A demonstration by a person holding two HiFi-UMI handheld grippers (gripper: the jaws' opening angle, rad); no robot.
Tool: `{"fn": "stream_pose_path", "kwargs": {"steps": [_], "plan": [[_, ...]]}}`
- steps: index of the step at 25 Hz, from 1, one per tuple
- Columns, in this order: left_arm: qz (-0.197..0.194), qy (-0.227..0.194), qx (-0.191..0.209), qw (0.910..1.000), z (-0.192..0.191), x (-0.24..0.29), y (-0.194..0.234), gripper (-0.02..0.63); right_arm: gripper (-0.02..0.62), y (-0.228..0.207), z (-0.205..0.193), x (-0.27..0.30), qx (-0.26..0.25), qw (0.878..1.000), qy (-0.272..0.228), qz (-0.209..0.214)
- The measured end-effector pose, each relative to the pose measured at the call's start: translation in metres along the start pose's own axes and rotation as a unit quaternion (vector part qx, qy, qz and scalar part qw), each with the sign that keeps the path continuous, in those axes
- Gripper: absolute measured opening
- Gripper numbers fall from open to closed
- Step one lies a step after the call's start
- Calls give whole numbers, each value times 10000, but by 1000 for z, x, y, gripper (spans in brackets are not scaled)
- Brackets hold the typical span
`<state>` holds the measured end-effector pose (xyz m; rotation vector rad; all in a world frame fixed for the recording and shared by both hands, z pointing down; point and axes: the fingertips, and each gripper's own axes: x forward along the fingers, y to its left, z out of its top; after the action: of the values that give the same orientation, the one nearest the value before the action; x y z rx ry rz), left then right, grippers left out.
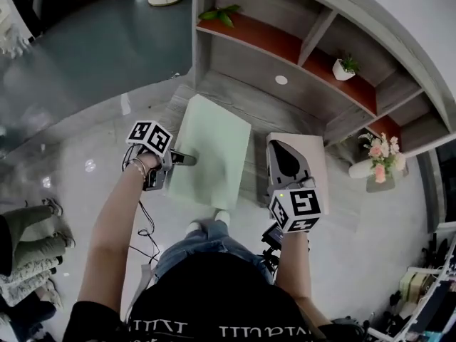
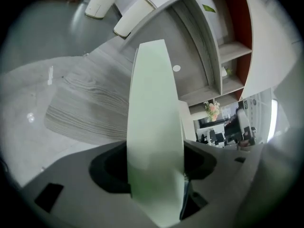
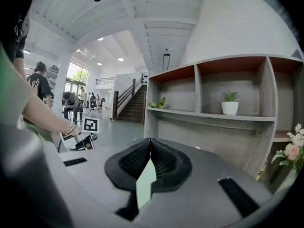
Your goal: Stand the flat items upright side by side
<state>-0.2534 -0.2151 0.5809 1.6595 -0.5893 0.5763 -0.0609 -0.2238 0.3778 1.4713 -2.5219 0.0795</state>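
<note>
Green board (image 1: 214, 152) left, pale board (image 1: 319, 168) right

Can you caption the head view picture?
Left gripper holds a pale green board, right gripper a white board, facing the shelf unit.

The wooden ledge (image 1: 299, 112) ahead lies open, with a flower vase (image 1: 377, 164) blocking its right end.

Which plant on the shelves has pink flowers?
The bunch in the vase, farthest right in the head view. The other two are plain green: loose leaves on the left shelf and a small plant in a white pot.
</note>
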Motion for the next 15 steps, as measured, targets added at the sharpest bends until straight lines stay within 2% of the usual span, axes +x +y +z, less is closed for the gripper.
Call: {"fn": "stream_pose_path", "kwargs": {"steps": [5, 9, 12, 15], "plan": [[787, 240, 728, 9939, 33, -25, -14, 304, 15, -2, 8, 1, 39, 9999, -149, 8], [1482, 522, 1379, 9779, 55, -38, -29, 304, 15, -8, 13, 2, 75, 9997, -227, -13], [2044, 782, 1858, 9579, 67, -47, -38, 304, 15, -14, 17, 2, 117, 9995, -285, -43], [2702, 1065, 2452, 9249, 76, -56, -46, 304, 15, -18, 18, 0, 141, 9994, -319, -77]]}}
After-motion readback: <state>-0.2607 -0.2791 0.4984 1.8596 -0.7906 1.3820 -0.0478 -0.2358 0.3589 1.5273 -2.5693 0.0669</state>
